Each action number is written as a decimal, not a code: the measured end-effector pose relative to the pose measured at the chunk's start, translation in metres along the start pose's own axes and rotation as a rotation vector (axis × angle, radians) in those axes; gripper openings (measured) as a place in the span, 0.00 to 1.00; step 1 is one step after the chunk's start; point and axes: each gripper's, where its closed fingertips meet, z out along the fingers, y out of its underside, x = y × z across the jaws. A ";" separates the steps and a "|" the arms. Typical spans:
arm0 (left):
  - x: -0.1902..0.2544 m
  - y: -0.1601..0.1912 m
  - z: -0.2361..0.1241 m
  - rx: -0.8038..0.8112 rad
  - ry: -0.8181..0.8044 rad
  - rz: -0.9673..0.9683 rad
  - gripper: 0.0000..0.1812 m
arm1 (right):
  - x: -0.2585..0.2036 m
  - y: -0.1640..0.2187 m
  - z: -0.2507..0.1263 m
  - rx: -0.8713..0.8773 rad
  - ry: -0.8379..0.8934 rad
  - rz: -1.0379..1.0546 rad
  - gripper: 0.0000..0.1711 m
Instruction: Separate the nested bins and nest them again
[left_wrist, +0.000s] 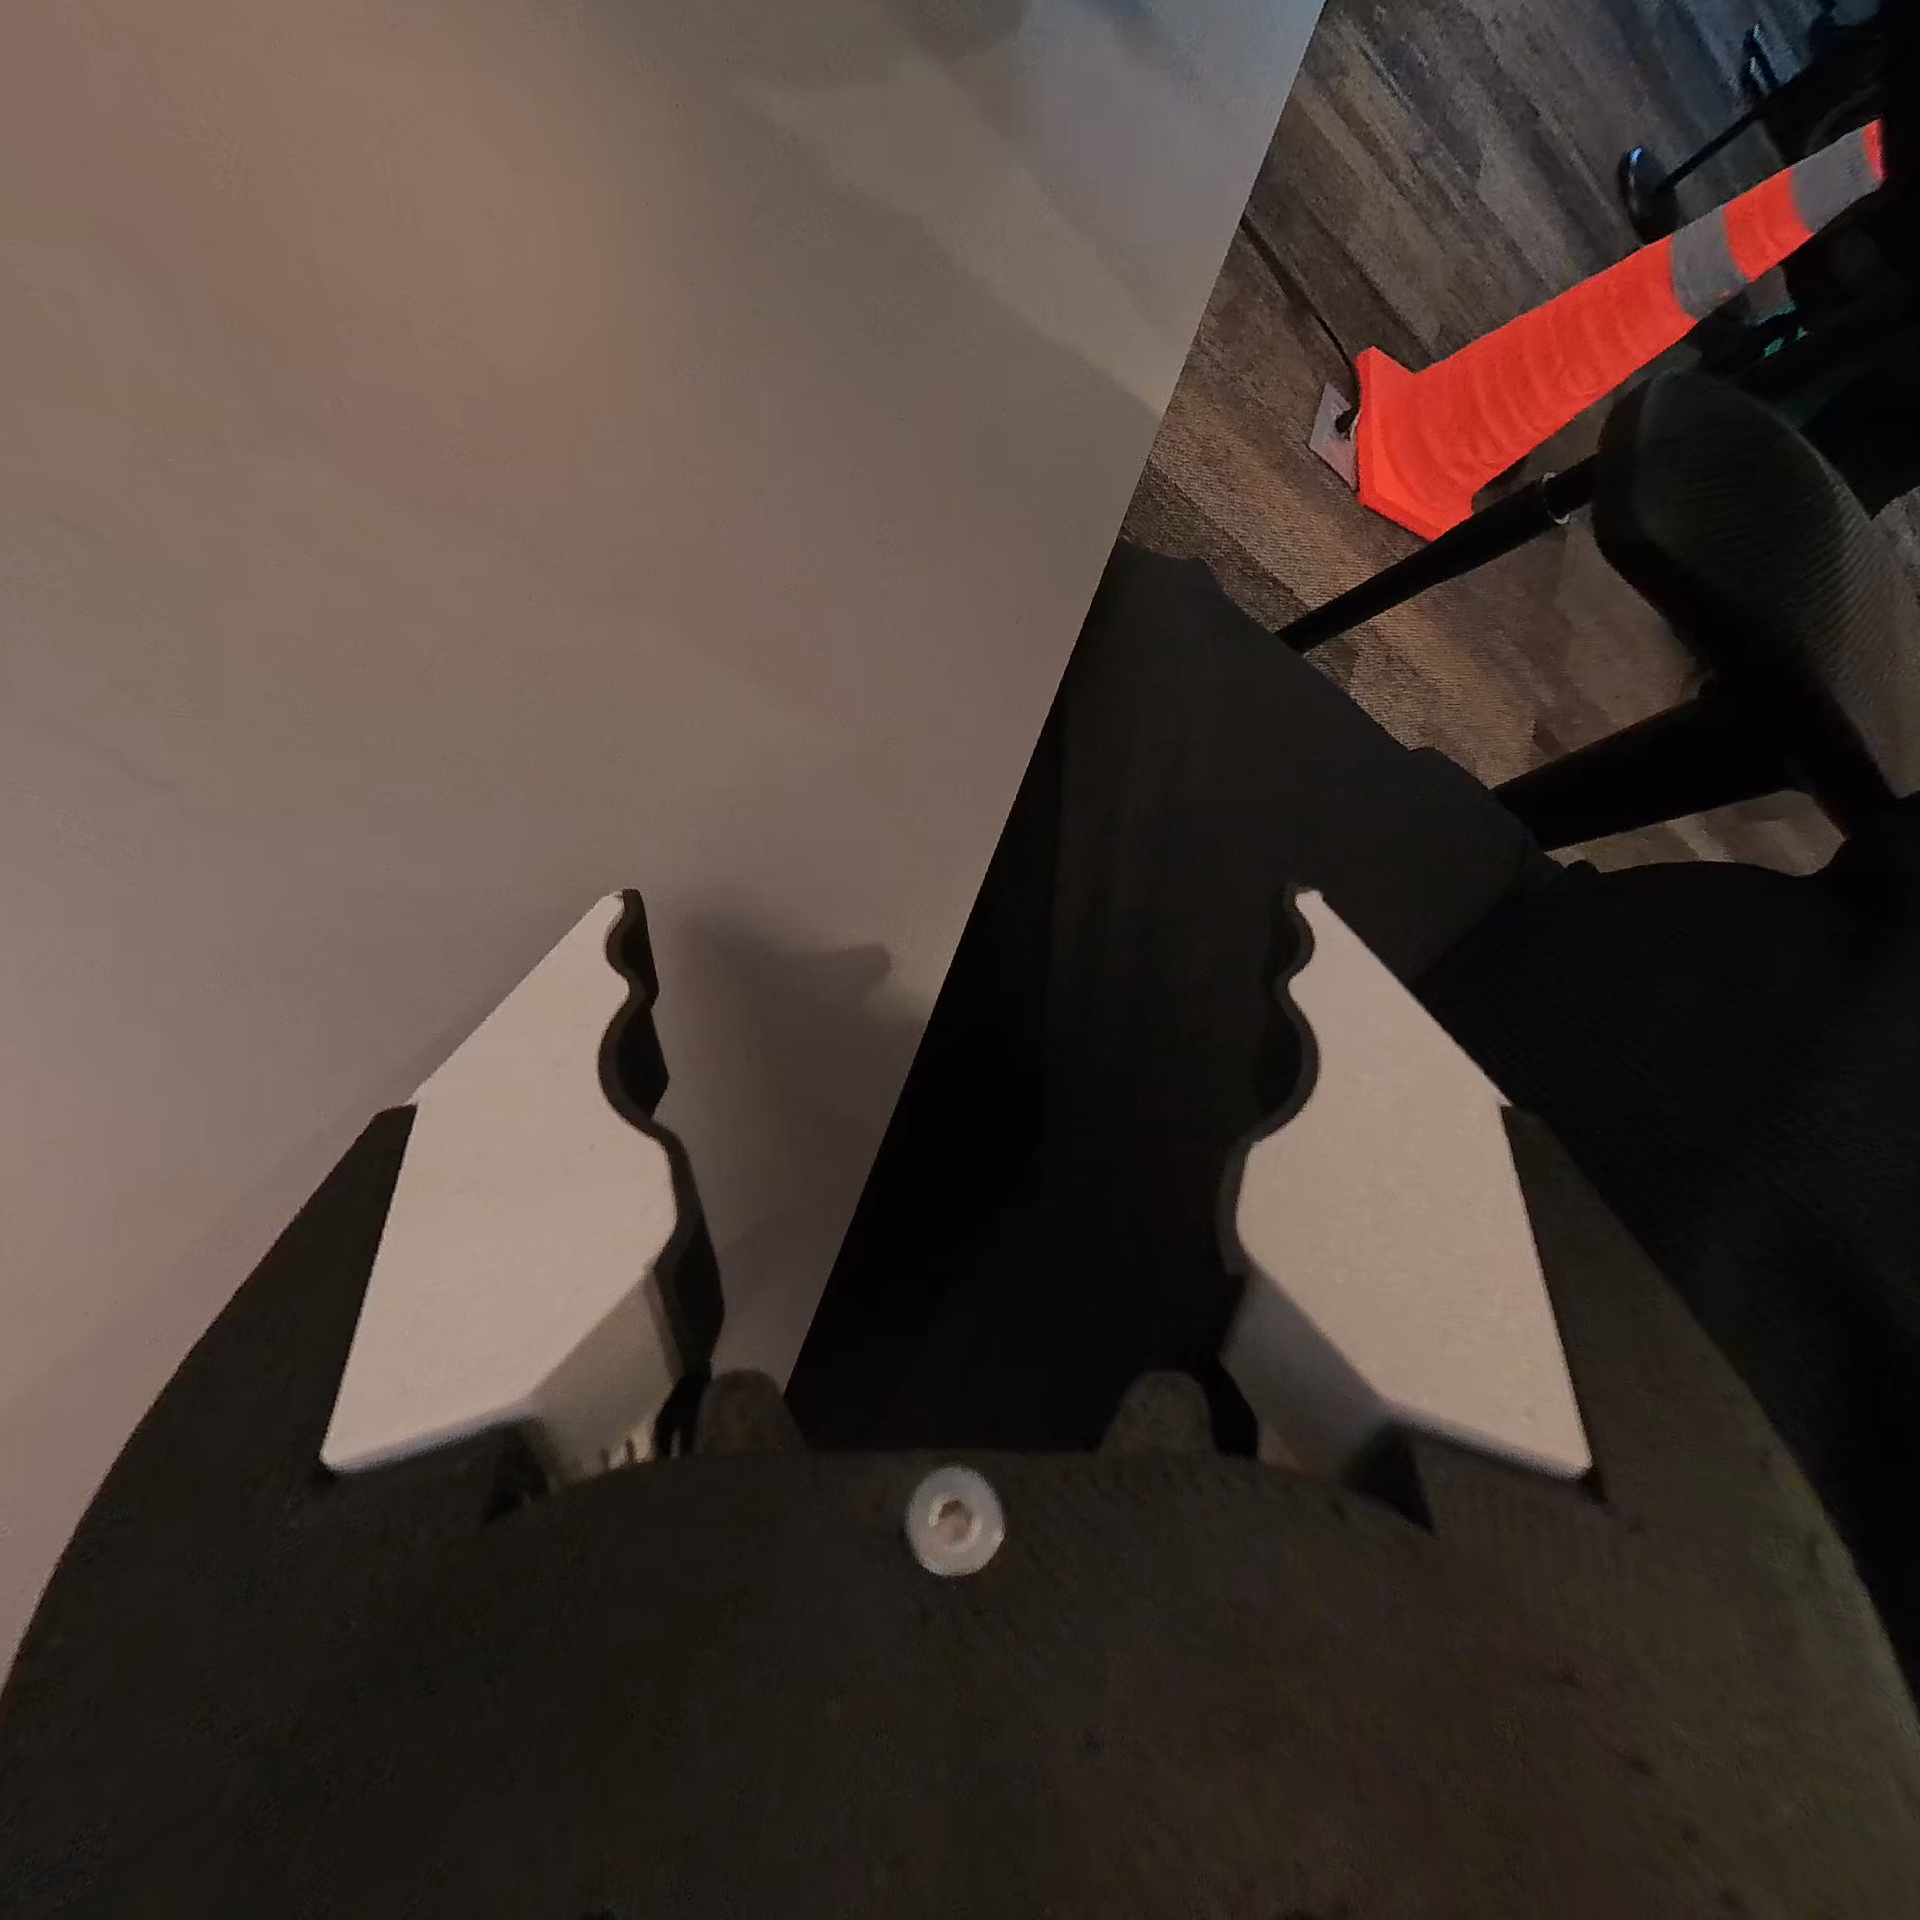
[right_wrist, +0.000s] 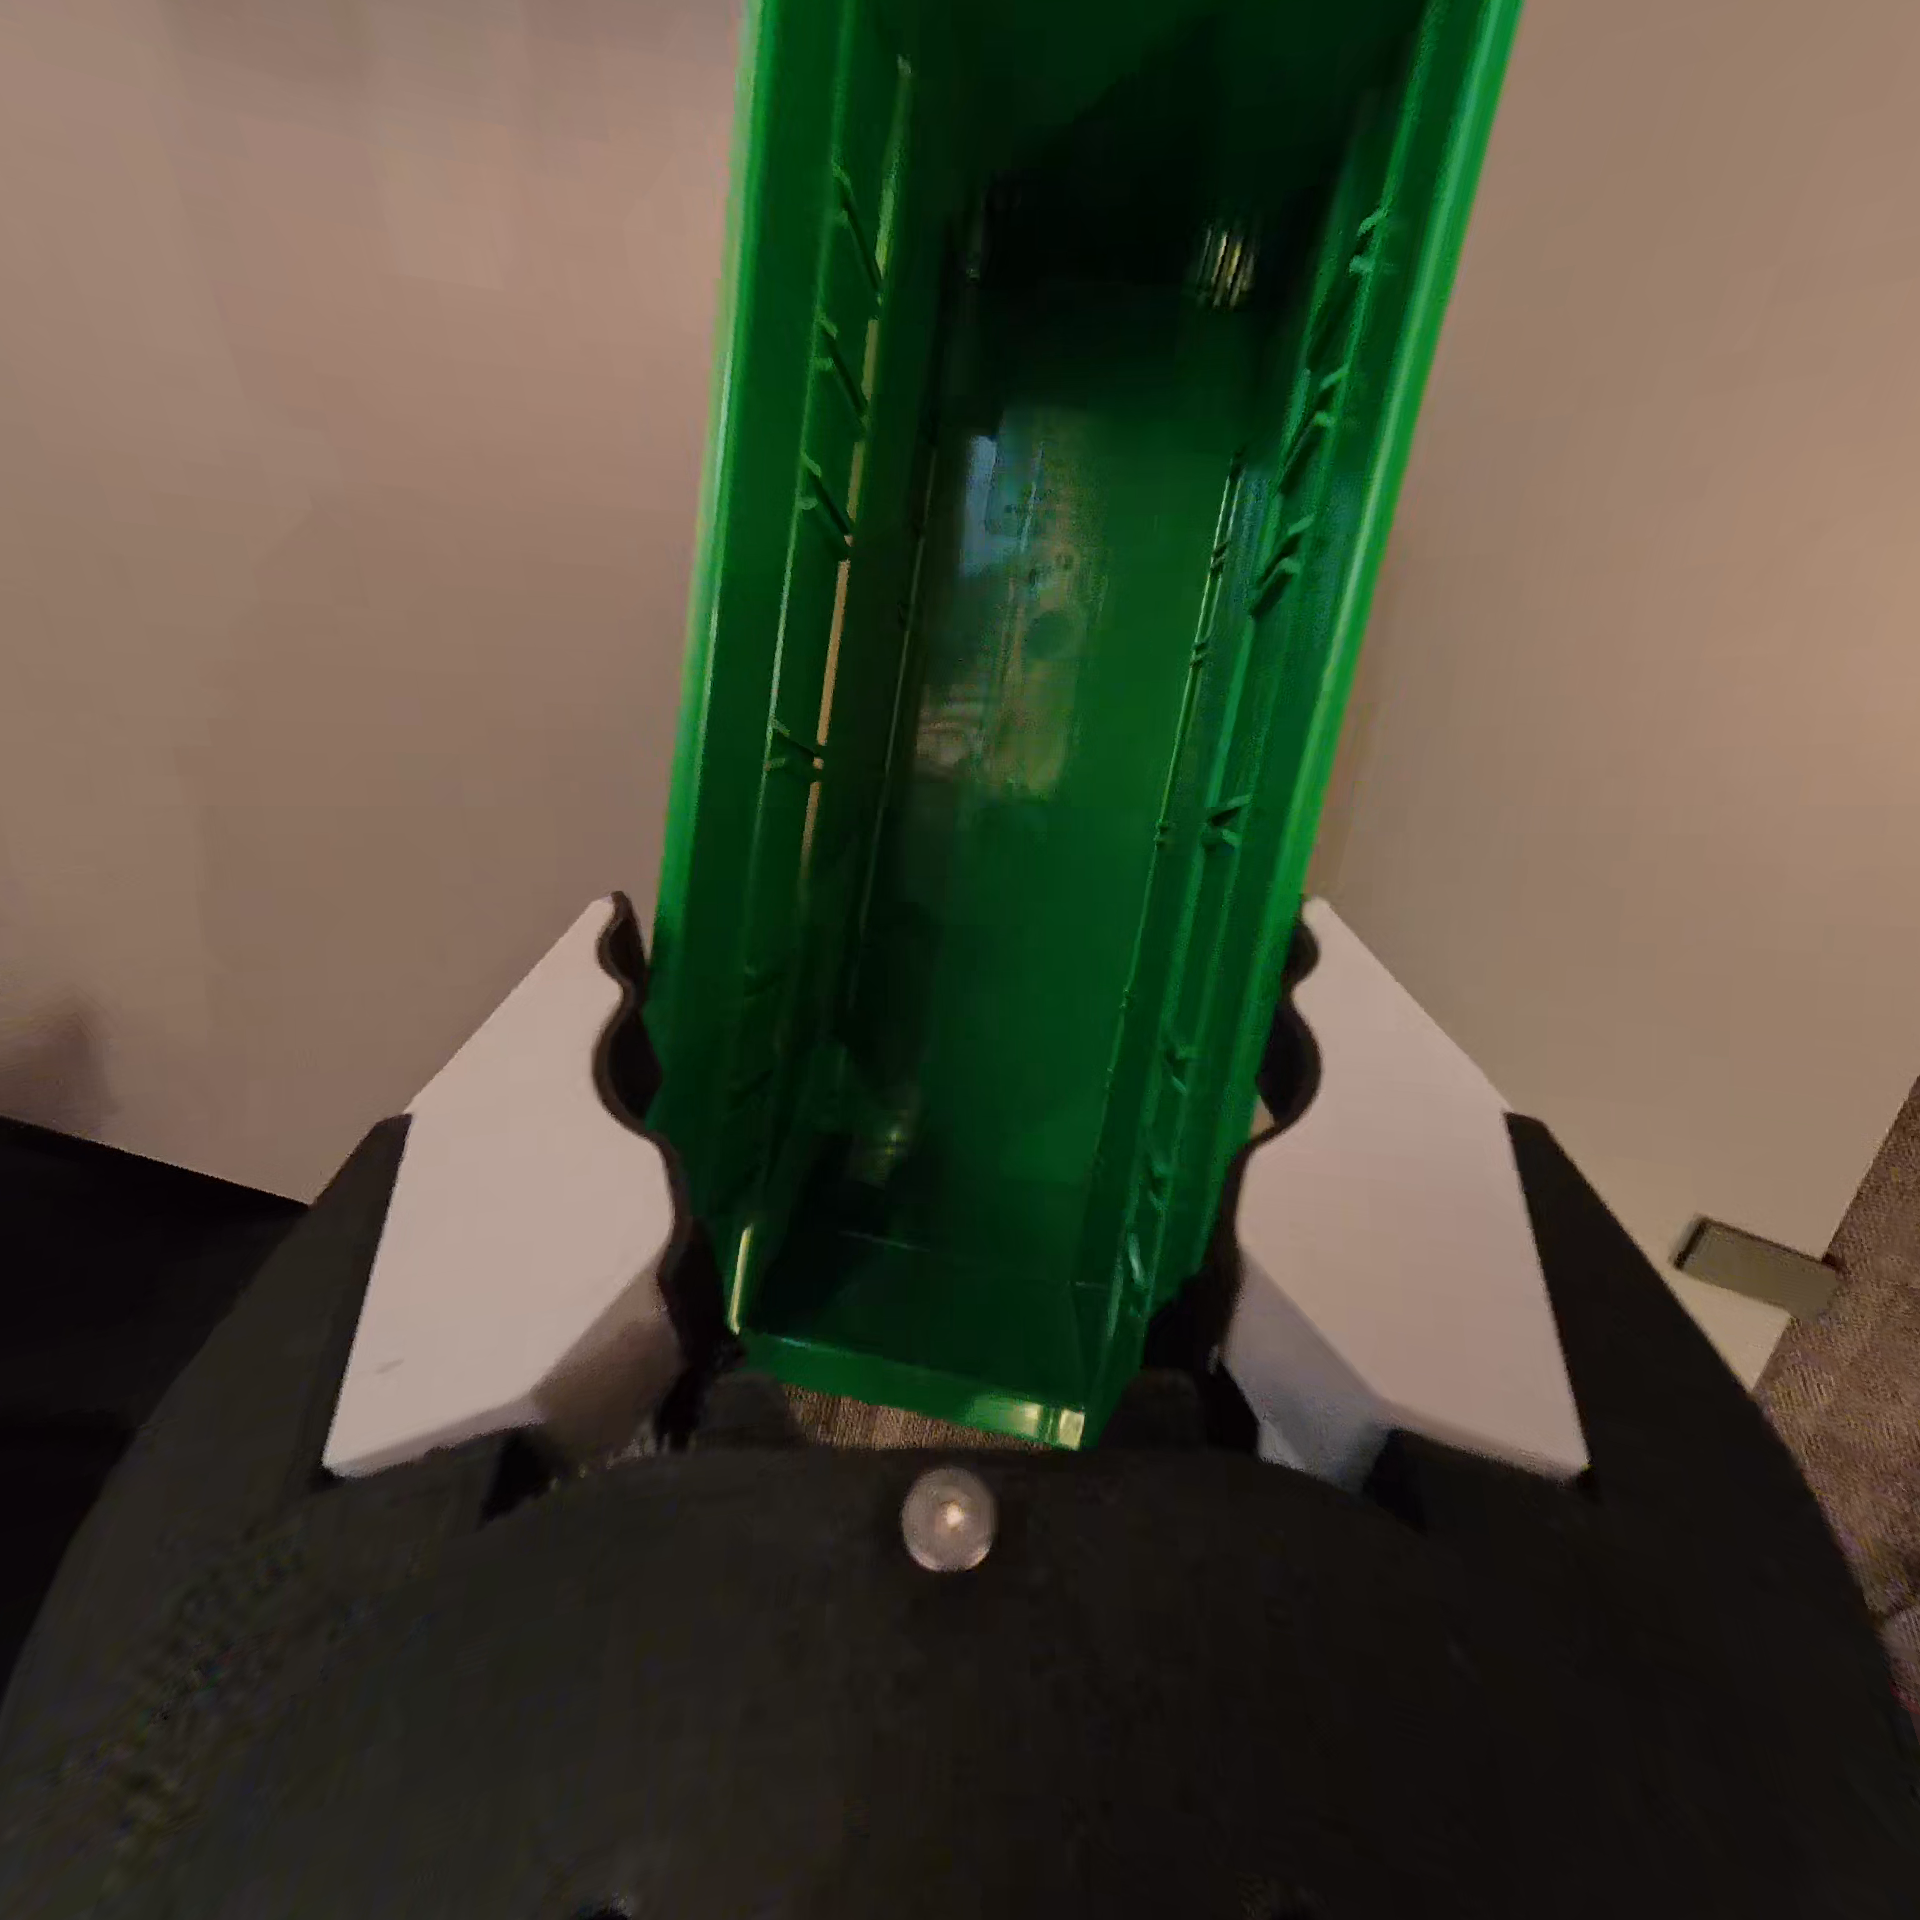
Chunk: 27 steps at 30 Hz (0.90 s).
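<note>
1. The right tool (right_wrist: 961, 1039) pinches a long green bin (right_wrist: 1039, 675) by its two side walls; the bin reaches away over the pale tabletop (right_wrist: 312, 520).
2. Nothing loose shows inside the bin.
3. The left tool (left_wrist: 961, 997) is spread and holds nothing, straddling the tabletop edge (left_wrist: 1039, 727).

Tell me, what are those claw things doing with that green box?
A person holds two claws, one in each hand. The right claw has the long green bin between its fingers, gripping its two sides at the near end, with the open top facing the camera. It looks like one bin sitting inside another, but that is hard to tell. The left claw is open and holds nothing; it hangs over the edge of the white table. An orange cone stands on the floor beyond.
</note>
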 end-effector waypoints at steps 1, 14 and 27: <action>0.000 -0.001 0.000 0.003 -0.001 0.000 0.63 | 0.000 -0.002 -0.002 0.016 -0.005 -0.002 0.68; -0.001 0.001 0.001 0.000 -0.001 -0.006 0.63 | -0.008 -0.021 -0.020 0.183 -0.051 0.004 0.55; -0.002 -0.001 0.000 0.004 -0.006 -0.001 0.63 | -0.004 -0.013 0.015 0.173 -0.032 0.030 0.68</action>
